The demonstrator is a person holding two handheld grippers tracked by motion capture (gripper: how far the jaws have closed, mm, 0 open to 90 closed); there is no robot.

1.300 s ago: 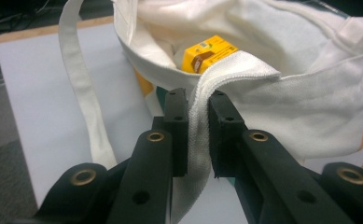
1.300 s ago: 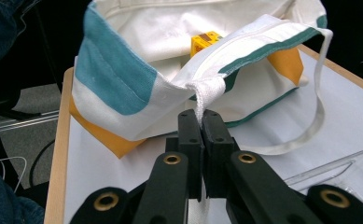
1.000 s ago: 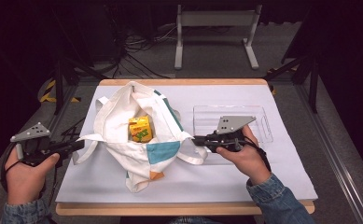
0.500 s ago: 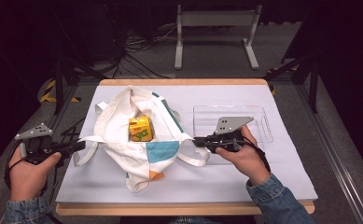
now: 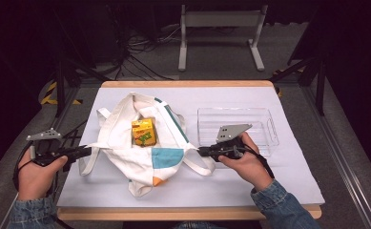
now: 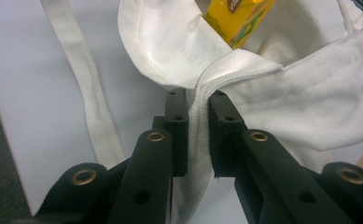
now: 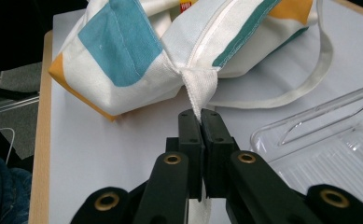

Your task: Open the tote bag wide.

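Left gripper [image 5: 80, 152] at left edge of table: jaws pinch bag strap tight. Cloth bag [image 5: 140, 143] lies between both grippers, in middle of white mat [image 5: 250, 186], mouth pulled wide. Bag stretches side to side, from one gripper to other. Yellow box [image 5: 143, 131] sits inside. Right gripper [image 5: 203, 151] just right of bag: jaws clamp other strap. Clear tray [image 5: 269, 125] behind right hand. Both grippers equally near bag.
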